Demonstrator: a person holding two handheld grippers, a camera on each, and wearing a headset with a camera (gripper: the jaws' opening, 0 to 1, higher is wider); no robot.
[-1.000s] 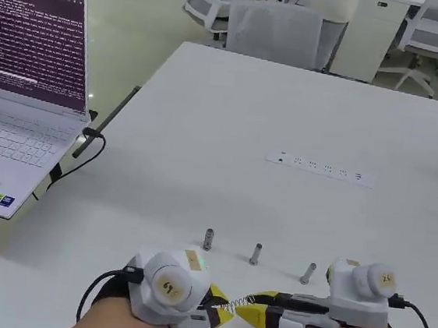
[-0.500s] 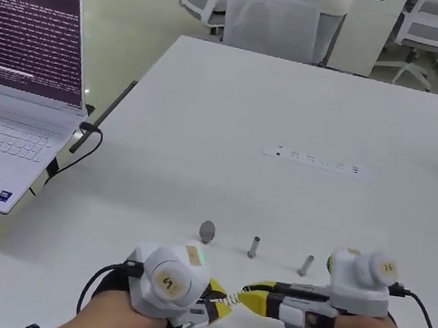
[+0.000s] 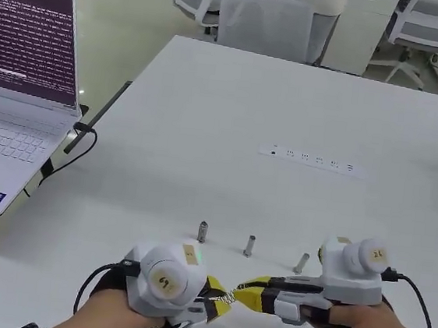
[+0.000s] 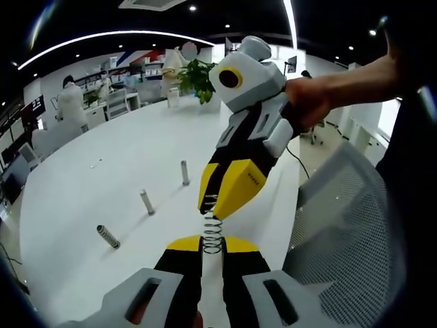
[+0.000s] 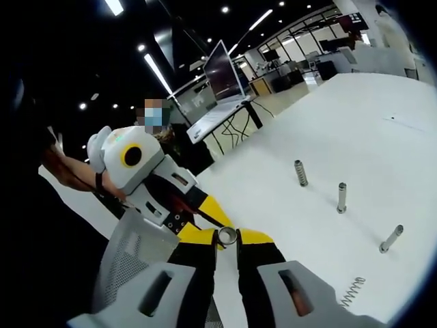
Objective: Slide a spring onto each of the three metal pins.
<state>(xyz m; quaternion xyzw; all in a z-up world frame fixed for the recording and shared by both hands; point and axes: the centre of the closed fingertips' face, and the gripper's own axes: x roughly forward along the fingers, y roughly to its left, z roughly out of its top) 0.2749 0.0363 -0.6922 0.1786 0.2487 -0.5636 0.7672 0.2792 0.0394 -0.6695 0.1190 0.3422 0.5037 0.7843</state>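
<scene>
Nearest the person, on the near side of the mid pin (image 3: 249, 245), the left gripper (image 4: 212, 244) and right gripper (image 4: 220, 205) meet tip to tip above the worktop (image 3: 207, 131), w/ one spring (image 3: 226, 296) bridged betw. them. The left gripper's jaws are pressed together on one end of the coil. The right gripper's jaws pinch the other end; in the right gripper view that end shows as a small ring right betw. its own jaws. The spring hangs in the air, clear of the worktop.

Prob. reason for the two-ended hold: a hand-over or re-grip, so one gripper ends up w/ most of the coil sticking out free and the bore open for threading.

A loose spring (image 5: 351, 292) lies flat on the worktop, right of the mid pin and past the right pin (image 3: 301, 263), close by the right gripper. It's likely parked there for later.

The three pins stand upright in a row, apart from each other, which leaves room for jaws to come down over each. The left pin (image 3: 202, 231) looks ribbed in both gripper views, i.e. a spring is already on it. The mid pin and right pin look bare, so approx. 1 of 3 done.

Beyond the mid pin lies a power strip (image 3: 313, 160). Far off to its left is an open laptop (image 3: 25, 73).
</scene>
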